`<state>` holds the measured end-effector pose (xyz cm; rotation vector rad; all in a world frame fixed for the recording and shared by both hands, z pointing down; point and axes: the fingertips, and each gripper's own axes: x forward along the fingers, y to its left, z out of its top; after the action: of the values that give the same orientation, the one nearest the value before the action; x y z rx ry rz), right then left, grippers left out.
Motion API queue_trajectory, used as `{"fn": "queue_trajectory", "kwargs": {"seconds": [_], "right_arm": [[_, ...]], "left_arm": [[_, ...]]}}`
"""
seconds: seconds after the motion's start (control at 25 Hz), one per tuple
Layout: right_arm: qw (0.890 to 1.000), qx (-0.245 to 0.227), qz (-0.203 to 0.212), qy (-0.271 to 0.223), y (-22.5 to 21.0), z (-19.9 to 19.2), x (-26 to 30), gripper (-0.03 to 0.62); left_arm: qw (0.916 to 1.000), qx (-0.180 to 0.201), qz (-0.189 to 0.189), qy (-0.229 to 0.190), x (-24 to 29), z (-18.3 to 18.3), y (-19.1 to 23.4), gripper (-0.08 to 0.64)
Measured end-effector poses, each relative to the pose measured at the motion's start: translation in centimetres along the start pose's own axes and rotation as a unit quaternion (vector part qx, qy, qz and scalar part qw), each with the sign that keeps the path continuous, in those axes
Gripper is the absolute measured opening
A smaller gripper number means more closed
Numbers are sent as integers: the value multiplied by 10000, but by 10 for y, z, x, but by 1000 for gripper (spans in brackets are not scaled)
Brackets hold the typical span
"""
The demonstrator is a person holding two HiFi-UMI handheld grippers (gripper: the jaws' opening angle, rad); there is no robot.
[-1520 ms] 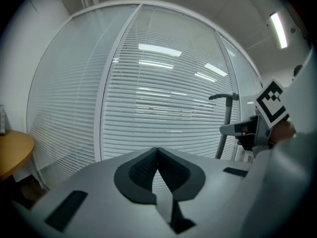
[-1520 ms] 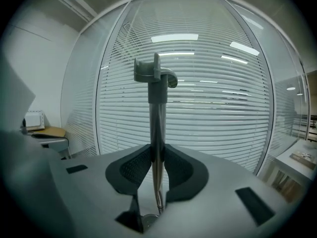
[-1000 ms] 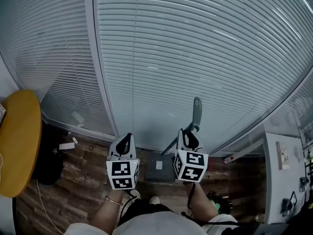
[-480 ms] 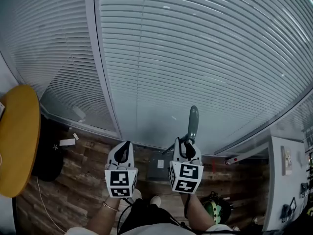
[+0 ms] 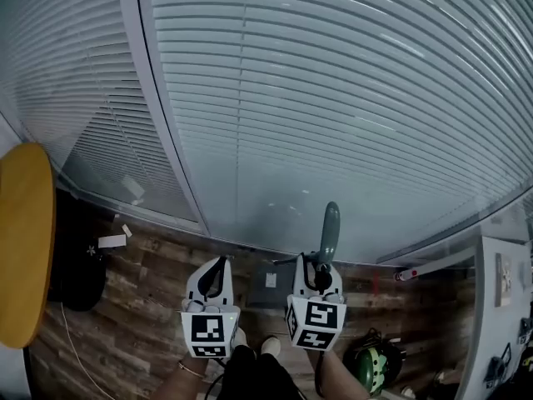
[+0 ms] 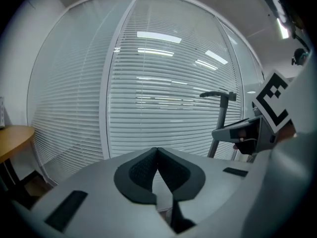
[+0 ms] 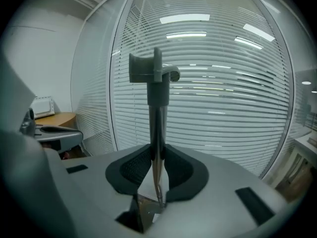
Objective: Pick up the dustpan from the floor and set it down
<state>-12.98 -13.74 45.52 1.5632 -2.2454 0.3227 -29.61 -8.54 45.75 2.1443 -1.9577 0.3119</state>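
Gripped grey long-handled plastic dustpan (image 7: pixel 157 90) by its upright metal shaft in right gripper (image 7: pixel 157 157); held left gripper (image 6: pixel 157 155) just left, fingers pressed together on nothing, before white slatted blinds (image 5: pixel 333 98).

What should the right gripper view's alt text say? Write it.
The right gripper is shut on the upright dustpan handle, whose grey grip sits above. Behind stands a glass wall with white blinds; the left gripper shows at left.
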Motion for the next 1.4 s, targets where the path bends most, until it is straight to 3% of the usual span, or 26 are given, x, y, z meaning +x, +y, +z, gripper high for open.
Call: {"fn": "queue_trajectory", "kwargs": {"seconds": [0.48,1.4], "right_arm": [[9992,308,-107,250,1,-54,47,98],[9959,406,-276,760,-10,-152,102,98]], "left_arm": [[9992,19,-61,386,38,-57,6,17],[9971,45,-126,756,91,-148,11,17]]}}
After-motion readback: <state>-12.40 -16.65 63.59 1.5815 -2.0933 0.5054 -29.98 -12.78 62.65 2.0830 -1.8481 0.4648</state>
